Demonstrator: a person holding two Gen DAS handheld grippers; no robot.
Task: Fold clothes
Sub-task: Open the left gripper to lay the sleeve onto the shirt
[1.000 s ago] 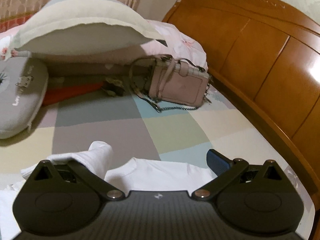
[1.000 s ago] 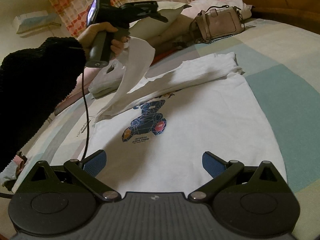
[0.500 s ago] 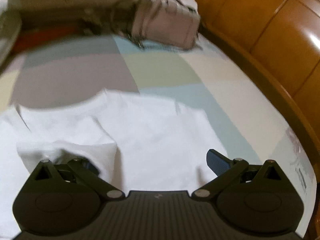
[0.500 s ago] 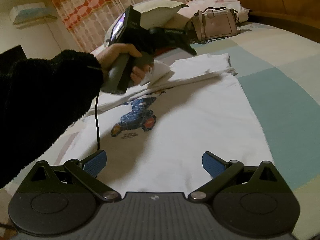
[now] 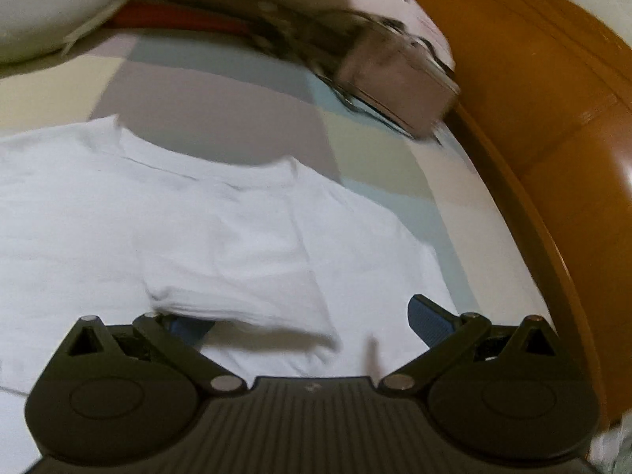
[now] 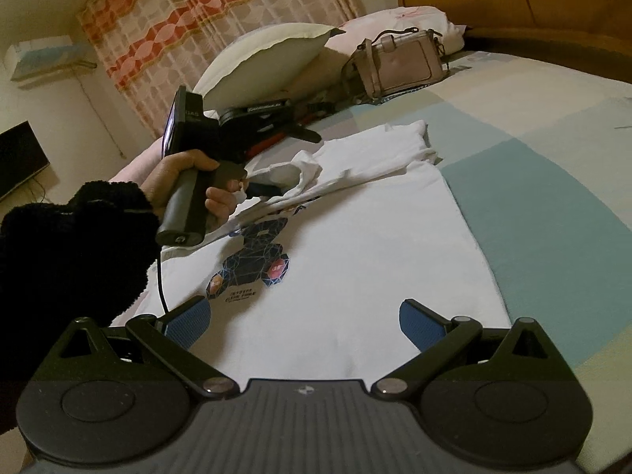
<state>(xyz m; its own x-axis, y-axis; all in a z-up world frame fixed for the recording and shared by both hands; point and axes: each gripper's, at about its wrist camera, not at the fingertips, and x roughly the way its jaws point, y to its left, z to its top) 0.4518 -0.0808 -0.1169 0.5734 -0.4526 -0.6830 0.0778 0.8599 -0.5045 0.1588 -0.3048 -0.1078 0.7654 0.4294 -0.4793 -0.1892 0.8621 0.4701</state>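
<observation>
Two handheld grippers over one white T-shirt [image 6: 355,260], which lies flat on the patchwork bedspread [image 6: 553,205], printed side up; blue geometric figure print [image 6: 252,264] visible in the right wrist view.

Left gripper [image 5: 304,322]: fingers spread wide. A folded sleeve [image 5: 237,292] is draped over the left blue pad, most of which is hidden; the right pad [image 5: 428,322] is bare above the shirt. No pinch seen. In the right wrist view this tool is held by a hand [image 6: 185,185] in a fuzzy black sleeve [image 6: 75,252], with bunched white cloth at its tip.

Right gripper [image 6: 304,322]: fingers spread, both blue pads bare, low over the shirt's near hem, gripping nothing.

Sleeves are folded inward across the chest. Left view is motion-blurred.

Background: pink handbag [image 6: 399,63], pillow [image 6: 260,63], wooden headboard [image 5: 553,126], curtain [image 6: 221,19].
</observation>
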